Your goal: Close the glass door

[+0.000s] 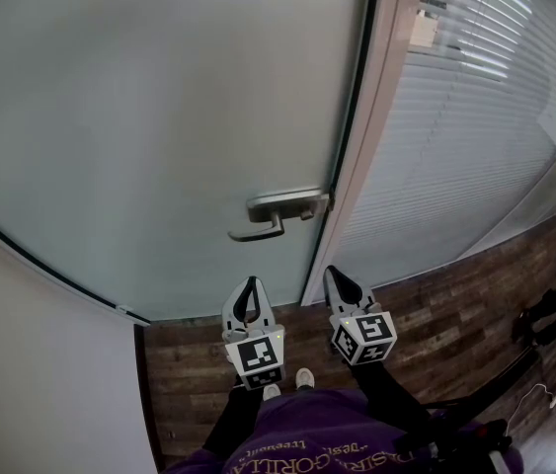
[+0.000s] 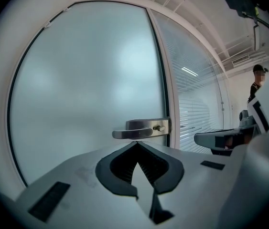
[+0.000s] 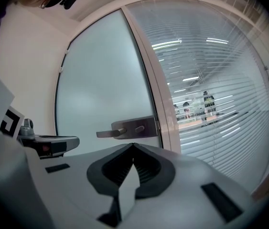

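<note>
Nearest, the left grey two-jaw gripper (image 1: 249,282) and the right grey two-jaw gripper (image 1: 335,273) both have their jaws pressed together on nothing, well short of the door. Ahead, the frosted glass door (image 1: 159,117) seems to sit already against the pale door frame (image 1: 357,166). To finish well, I would press closed tips squarely beside the brushed-metal lever handle (image 1: 258,231) rather than on it, until the latch seats. Count: two grippers, one door, one handle, one frame, one glass wall with white slatted blinds (image 1: 475,117).
</note>
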A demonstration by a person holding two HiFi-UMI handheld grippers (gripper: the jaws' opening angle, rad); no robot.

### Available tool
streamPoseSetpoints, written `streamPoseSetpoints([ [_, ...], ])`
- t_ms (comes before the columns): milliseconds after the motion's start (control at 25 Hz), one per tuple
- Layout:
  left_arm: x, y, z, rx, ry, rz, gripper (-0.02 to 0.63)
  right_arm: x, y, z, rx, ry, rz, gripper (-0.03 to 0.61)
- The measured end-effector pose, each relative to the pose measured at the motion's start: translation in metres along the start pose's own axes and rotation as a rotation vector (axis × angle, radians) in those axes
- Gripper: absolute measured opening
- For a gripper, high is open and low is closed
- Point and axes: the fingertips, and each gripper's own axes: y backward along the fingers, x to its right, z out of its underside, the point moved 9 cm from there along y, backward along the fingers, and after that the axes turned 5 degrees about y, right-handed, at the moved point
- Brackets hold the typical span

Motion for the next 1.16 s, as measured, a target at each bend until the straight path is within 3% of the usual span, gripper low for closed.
streamPoseSetpoints([
  [1160, 0.0014, -0.0012, 0.0014, -0.037, 0.01, 0.013, 0.002, 0.0043, -0.0019, 0.0004, -0.016, 0.006, 0.003, -0.003],
])
